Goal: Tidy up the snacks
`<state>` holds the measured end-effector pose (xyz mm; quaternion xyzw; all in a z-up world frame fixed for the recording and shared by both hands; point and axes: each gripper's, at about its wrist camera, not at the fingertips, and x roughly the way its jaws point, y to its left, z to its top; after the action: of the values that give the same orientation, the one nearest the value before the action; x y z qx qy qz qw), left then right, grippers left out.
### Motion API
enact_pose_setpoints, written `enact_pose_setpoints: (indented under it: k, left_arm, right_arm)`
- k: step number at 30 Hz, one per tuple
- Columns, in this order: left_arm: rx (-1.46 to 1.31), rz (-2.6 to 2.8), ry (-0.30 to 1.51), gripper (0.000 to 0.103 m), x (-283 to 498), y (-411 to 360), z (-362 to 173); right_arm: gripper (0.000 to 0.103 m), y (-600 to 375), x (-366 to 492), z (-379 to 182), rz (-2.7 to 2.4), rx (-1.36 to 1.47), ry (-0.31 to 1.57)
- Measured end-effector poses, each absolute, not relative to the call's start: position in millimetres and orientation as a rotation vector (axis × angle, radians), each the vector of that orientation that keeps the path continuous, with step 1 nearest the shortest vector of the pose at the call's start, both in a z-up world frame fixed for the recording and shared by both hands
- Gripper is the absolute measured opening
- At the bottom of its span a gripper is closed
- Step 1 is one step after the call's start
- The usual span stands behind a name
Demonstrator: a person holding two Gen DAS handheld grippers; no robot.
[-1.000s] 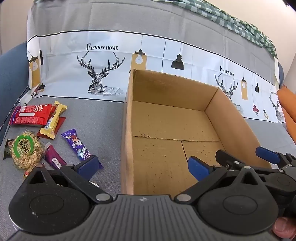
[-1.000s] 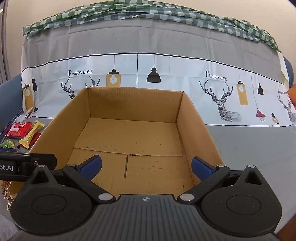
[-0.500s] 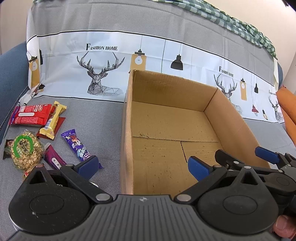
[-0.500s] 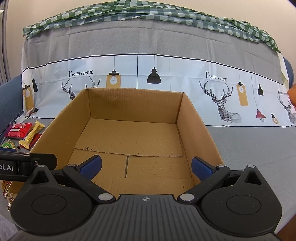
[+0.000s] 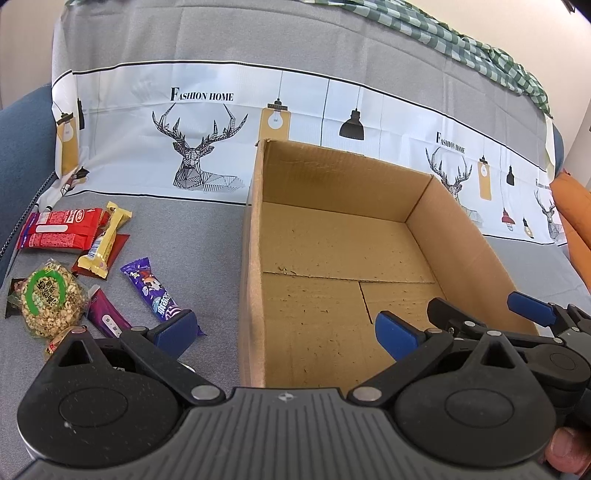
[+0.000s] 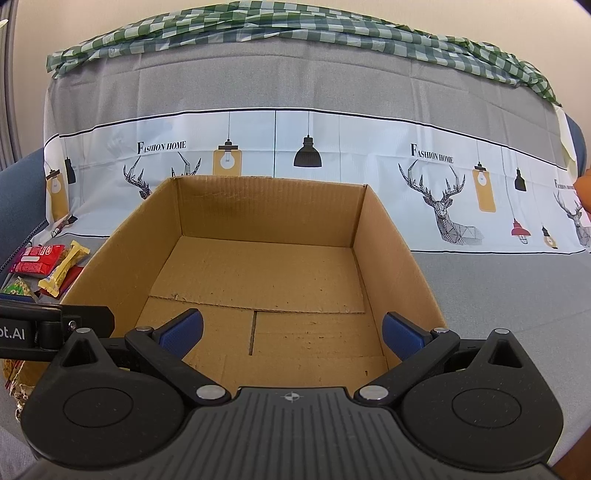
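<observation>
Snacks: a loose cluster on the grey cover, left of the box, none inside it.
Red pack [image 5: 61,229]: farthest back in the cluster, lying flat; also seen at the left edge of the right wrist view [image 6: 35,259].
Yellow bar [image 5: 105,240]: lies just right of the red pack, its lower end over a dark red wrapper [image 5: 118,245].
Purple bar [image 5: 157,291]: nearest the box, yet apart from its wall; its near end is hidden behind the left fingertip.
Nut bag [image 5: 48,297]: clear, with a green ring label, at the left of the cluster.
Magenta stick [image 5: 107,314]: between the nut bag and the purple bar, partly hidden by the gripper.
Box [image 5: 255,266]: open cardboard, bottom flaps bare, standing on the cover to the right of the snacks.
Left gripper [image 5: 284,328]: spread wide and holding nothing; one blue pad [image 5: 177,328] sits over the snack side, the other over the box floor, with the box's left wall between them.
Right gripper [image 6: 291,332]: spread wide and holding nothing, both pads over the near part of the box floor; it also shows at the right of the left view [image 5: 480,314].
Cover [image 6: 498,295]: grey cloth with a white band of deer and lamp prints, running up behind the box.
Checked cloth [image 6: 295,22]: green and white, bunched along the top.
Thumb [image 5: 567,452]: a fingertip at the lower right corner of the left view.
</observation>
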<state>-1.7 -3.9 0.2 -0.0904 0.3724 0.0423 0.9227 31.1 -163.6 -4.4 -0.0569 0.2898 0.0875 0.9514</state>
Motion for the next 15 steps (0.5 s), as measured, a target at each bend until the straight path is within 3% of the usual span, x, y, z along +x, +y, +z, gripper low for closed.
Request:
enact_pose_setpoints:
  k: [10, 15]
  left_arm:
    - [-0.198, 0.080, 0.762, 0.102, -1.4, -3.9, 0.6]
    - [-0.186, 0.086, 0.762, 0.102, -1.4, -4.2, 2.0]
  right_arm:
    - [0.102, -163.5, 30.6, -3.0, 0.177, -0.126, 0.591]
    - [0.096, -163.9, 27.7, 0.4, 0.176, -0.139, 0.570]
